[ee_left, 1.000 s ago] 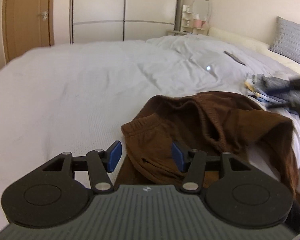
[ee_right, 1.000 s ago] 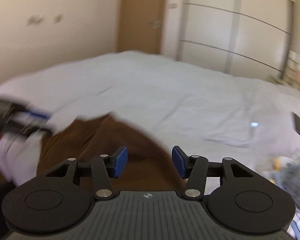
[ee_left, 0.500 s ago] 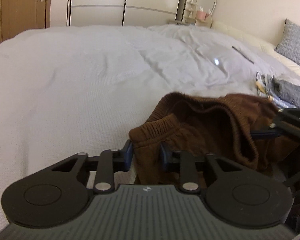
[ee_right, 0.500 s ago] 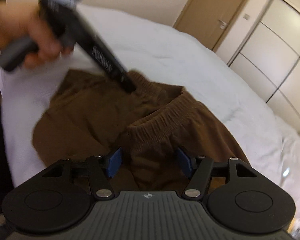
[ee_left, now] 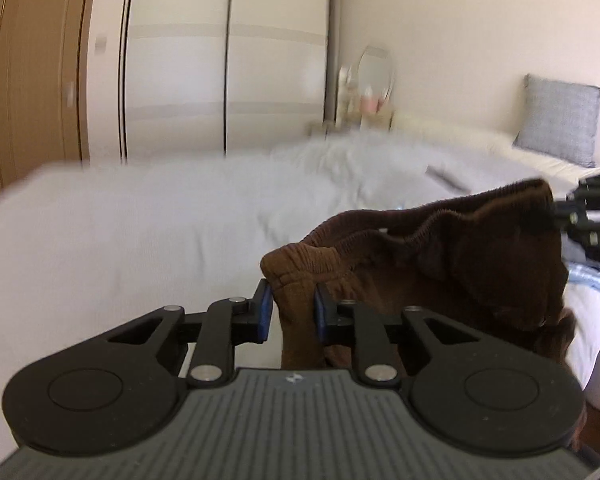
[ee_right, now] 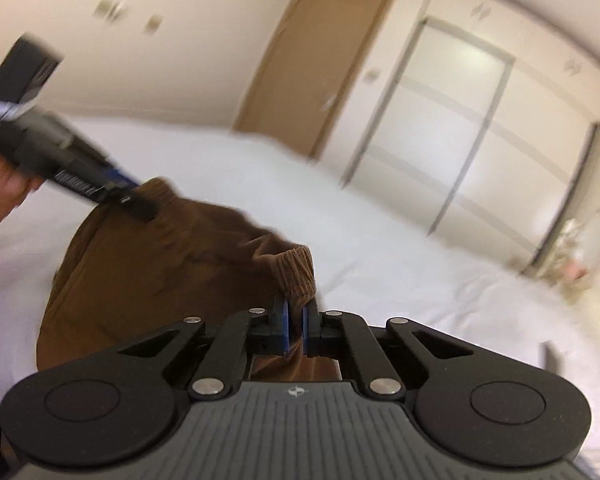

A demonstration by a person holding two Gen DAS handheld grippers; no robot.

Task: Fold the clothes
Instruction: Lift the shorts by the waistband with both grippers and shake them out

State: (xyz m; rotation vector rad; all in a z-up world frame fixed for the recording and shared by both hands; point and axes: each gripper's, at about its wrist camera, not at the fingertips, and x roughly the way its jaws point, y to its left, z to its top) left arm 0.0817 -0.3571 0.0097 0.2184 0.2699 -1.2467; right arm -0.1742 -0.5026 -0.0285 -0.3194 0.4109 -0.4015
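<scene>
Brown trousers with an elastic waistband (ee_left: pixel 460 264) hang lifted above the white bed (ee_left: pixel 120 240), stretched between both grippers. My left gripper (ee_left: pixel 291 312) is shut on one end of the waistband. At the right edge of the left wrist view, the right gripper (ee_left: pixel 592 216) holds the other end. In the right wrist view my right gripper (ee_right: pixel 295 330) is shut on a waistband corner, and the brown trousers (ee_right: pixel 160 272) hang down to the left. A hand (ee_right: pixel 0 184) holds the left gripper (ee_right: pixel 132 200) at the far waistband end. The legs are hidden below.
White wardrobe doors (ee_left: pixel 228 60) and a wooden door (ee_right: pixel 316 64) stand beyond the bed (ee_right: pixel 380 248). A grey pillow (ee_left: pixel 558 120) leans at the head end. A small table with a round mirror (ee_left: pixel 374 76) is in the corner. Striped clothes (ee_left: pixel 588 280) lie at the right.
Both grippers have shut on the waistband, and the trousers have risen off the bed. The views have tilted upward and are blurred by motion.
</scene>
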